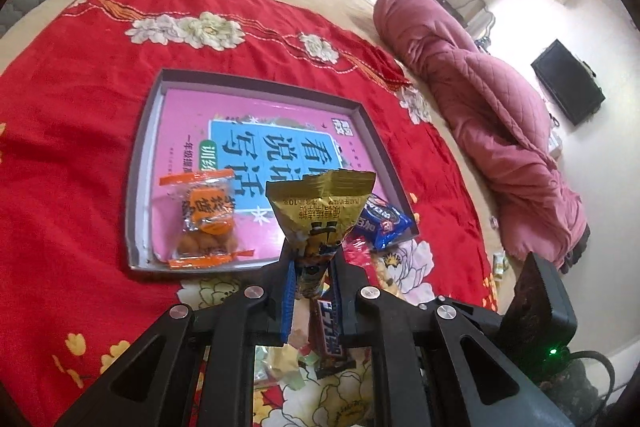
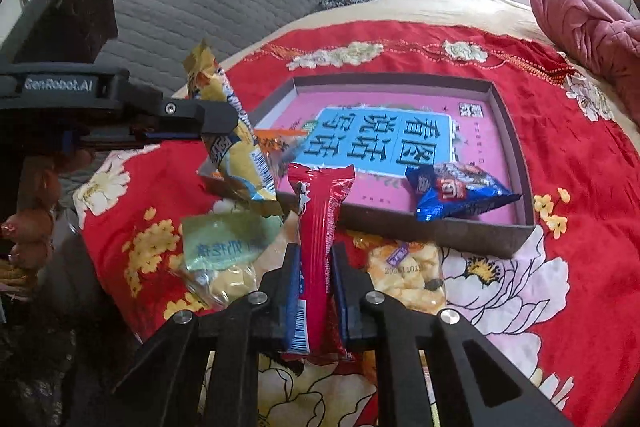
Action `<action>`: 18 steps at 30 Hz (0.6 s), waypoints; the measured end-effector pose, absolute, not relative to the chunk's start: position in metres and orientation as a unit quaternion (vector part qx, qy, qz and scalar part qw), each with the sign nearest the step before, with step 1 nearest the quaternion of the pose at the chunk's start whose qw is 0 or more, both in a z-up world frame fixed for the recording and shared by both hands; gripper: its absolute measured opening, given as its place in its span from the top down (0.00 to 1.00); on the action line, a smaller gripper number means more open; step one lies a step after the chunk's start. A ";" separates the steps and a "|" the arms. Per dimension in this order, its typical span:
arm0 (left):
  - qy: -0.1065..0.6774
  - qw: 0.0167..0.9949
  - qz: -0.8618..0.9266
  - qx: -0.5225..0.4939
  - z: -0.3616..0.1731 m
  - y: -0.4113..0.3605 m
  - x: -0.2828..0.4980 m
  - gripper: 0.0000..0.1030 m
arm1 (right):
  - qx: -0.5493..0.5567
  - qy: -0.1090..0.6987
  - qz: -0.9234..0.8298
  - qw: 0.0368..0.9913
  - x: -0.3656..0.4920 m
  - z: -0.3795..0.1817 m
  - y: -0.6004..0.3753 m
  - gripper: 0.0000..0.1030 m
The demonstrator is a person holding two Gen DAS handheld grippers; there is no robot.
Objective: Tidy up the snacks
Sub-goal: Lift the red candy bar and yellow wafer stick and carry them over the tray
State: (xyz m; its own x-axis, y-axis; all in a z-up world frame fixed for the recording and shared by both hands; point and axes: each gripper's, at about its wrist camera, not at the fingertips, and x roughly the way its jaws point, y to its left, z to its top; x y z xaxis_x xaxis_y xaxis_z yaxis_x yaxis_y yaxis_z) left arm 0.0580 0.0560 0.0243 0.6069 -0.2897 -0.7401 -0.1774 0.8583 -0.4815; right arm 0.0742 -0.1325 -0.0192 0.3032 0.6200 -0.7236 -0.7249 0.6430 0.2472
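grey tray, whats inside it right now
Inside the grey tray: a pink book, an orange snack packet and a blue snack packet. The book hides most of the tray floor.

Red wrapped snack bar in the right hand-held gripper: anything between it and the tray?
Nothing visible blocks it. The red wrapped snack bar points at the near wall of the shallow grey cardboard tray. Inside, the blue snack packet lies to the right and the gold foil packet, held by the left hand-held gripper, hangs to the left.
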 end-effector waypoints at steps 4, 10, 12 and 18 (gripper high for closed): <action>0.438 0.860 -0.028 -0.262 0.030 0.059 0.056 0.85 | -0.042 0.402 0.422 0.811 0.075 -0.009 -0.138 0.85; 0.434 0.863 -0.022 -0.259 0.035 0.060 0.054 0.85 | -0.025 0.386 0.421 0.820 0.078 0.000 -0.144 0.85; 0.433 0.864 -0.023 -0.258 0.036 0.060 0.054 0.85 | -0.018 0.383 0.420 0.822 0.079 0.003 -0.146 0.85; 0.429 0.867 -0.018 -0.253 0.041 0.059 0.053 0.85 | -0.005 0.375 0.414 0.830 0.086 0.008 -0.152 0.85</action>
State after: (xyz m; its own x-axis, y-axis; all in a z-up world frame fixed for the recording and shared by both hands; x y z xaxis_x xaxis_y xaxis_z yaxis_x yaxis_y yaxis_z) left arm 0.0526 0.0591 0.0408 0.6309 -0.2494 -0.7346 -0.1854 0.8710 -0.4549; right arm 0.0860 -0.1523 0.0082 0.3762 0.6825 -0.6267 -0.6897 0.6579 0.3024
